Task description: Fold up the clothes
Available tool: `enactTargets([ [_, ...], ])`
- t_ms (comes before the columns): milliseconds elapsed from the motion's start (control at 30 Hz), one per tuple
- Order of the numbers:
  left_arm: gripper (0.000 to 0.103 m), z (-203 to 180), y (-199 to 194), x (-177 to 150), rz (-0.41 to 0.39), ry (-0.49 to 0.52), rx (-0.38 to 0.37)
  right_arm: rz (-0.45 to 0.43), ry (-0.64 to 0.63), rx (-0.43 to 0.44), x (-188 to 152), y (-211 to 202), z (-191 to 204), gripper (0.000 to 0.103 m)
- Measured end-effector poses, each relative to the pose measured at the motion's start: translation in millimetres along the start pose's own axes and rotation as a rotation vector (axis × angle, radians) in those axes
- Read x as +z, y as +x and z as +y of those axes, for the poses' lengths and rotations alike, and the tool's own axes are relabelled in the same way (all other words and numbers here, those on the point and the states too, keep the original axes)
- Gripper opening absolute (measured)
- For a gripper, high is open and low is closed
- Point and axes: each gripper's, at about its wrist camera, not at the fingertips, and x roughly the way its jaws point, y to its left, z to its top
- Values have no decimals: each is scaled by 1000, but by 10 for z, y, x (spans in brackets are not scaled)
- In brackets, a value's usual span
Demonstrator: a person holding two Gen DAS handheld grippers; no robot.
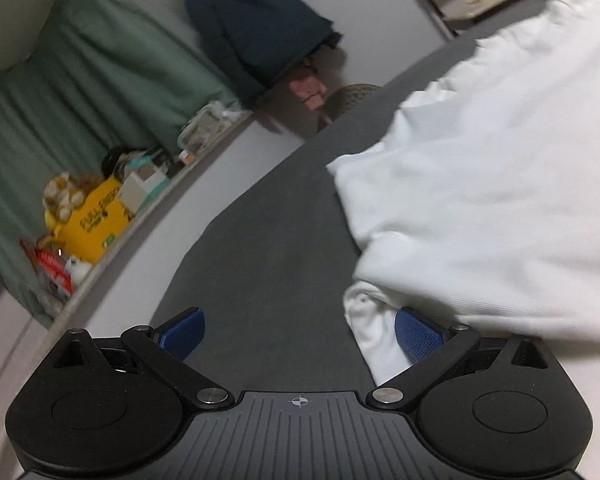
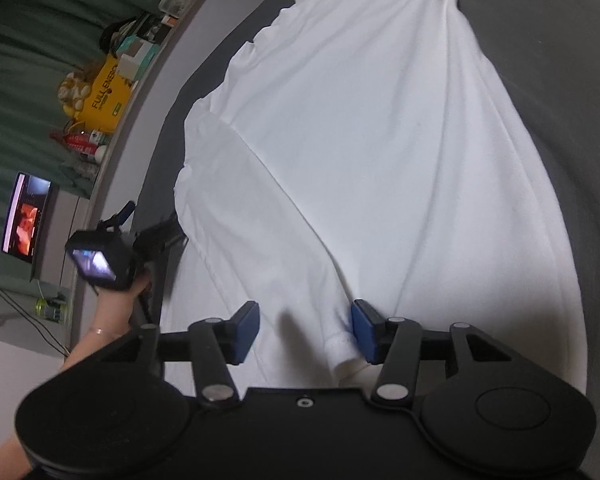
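R gripper (image 2: 305, 334): jaws partway apart, blue pads either side of a cuff-like ribbed end of the white garment (image 2: 360, 152), which lies between them; pads don't look pressed on it, nothing gripped. L gripper (image 1: 300, 334): jaws wide, only grey sheet between them; its right-hand pad sits just beside a rolled white edge of the same garment, contact can't be told.

Garment: plain white, soft knit w/ fine ribbing visible near the edge in the left wrist view. In the right wrist view it fills the centre, spread long from bottom centre to the top of frame, narrowing toward the top. Long diagonal creases run through it; left edge is wavy and bunched, w/ a folded-over flap at centre left. It lies on a grey-sheeted bed (image 2: 540, 40).

In the right wrist view the L gripper (image 2: 140, 224) appears at lower left, held by a hand (image 2: 116, 300) at the garment's left edge.

Further out: shelf (image 1: 148, 216) at left w/ yellow box (image 1: 96, 220), green curtain (image 1: 60, 112), dark jacket (image 1: 252, 24) upper centre, lit screen (image 2: 24, 216) at left.
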Motion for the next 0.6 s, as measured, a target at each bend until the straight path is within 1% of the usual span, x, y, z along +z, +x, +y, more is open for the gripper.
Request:
enactTargets([
  [33, 102, 17, 26, -17, 1, -16, 2, -2, -6, -4, 1, 2, 1, 40],
  [100, 102, 22, 70, -54, 2, -31, 19, -15, -1, -16, 4, 0, -16, 27],
  [133, 102, 18, 79, -57, -1, -26, 35, -20, 6, -22, 6, -3, -32, 24],
  [200, 102, 7, 97, -55, 2, -19, 76, -31, 14, -35, 10, -18, -60, 10],
  [233, 102, 7, 98, -53, 5, -20, 88, -36, 11, -37, 8, -32, -65, 7],
  [333, 102, 41, 119, -57, 35, -55, 103, -46, -27, -49, -18, -102, -53, 4],
  [400, 102, 65, 129, -78, 56, -82, 109, -60, -63, -96, -52, -142, -40, 4],
  [433, 102, 74, 130, -92, 63, -93, 109, -65, -66, -109, -64, -161, -49, 4],
  [533, 102, 82, 117, -119, 73, -103, 113, -69, -27, -95, -85, -226, -117, 3],
  [600, 102, 81, 116, -131, 80, -104, 113, -71, -29, -100, -87, -251, -124, 3],
])
